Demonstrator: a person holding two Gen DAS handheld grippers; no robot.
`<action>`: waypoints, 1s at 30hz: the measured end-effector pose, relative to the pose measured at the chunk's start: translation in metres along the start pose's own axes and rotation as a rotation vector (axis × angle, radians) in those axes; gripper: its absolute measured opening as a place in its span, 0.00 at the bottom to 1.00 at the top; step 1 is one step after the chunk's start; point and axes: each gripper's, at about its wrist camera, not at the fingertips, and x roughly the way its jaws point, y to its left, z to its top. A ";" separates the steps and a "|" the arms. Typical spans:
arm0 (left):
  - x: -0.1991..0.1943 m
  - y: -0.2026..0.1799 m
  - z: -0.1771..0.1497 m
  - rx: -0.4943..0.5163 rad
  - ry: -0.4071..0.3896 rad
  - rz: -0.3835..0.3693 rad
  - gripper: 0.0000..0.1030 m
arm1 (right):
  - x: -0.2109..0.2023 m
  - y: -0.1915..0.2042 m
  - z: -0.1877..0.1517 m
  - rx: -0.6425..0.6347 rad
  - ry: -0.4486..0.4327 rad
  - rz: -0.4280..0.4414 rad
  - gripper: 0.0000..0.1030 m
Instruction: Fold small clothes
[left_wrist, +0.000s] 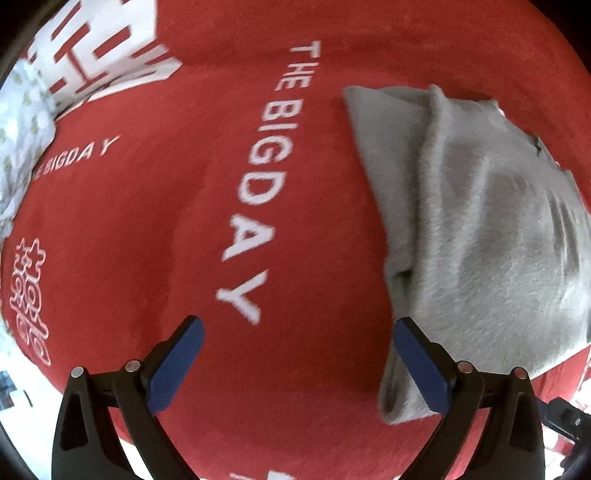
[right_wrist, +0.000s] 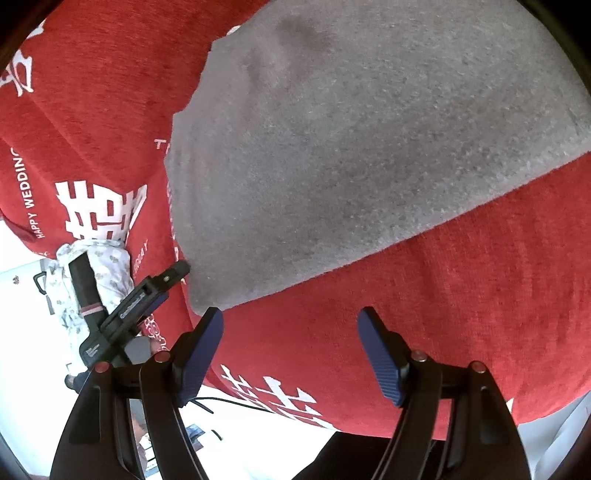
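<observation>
A grey fleece garment (left_wrist: 472, 229) lies folded over on the red wedding-print cloth (left_wrist: 147, 221) covering the tabletop, its near corner tucked just behind the right-hand jaw of the left gripper (left_wrist: 299, 363). Both the left gripper and the right gripper (right_wrist: 291, 354) stand wide open and empty; the right one hovers just short of the garment's edge. A patterned white garment (right_wrist: 110, 273) waits beyond the jaws, seemingly unfolded.
</observation>
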 end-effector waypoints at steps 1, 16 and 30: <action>-0.001 0.003 -0.001 -0.006 0.006 -0.007 1.00 | 0.000 -0.001 0.000 0.007 -0.001 0.002 0.76; -0.002 0.004 -0.011 -0.001 0.018 -0.013 1.00 | 0.012 0.004 -0.003 0.034 0.013 0.040 0.76; 0.001 0.001 -0.020 0.011 0.025 -0.034 1.00 | 0.018 -0.002 -0.005 0.105 -0.015 0.099 0.76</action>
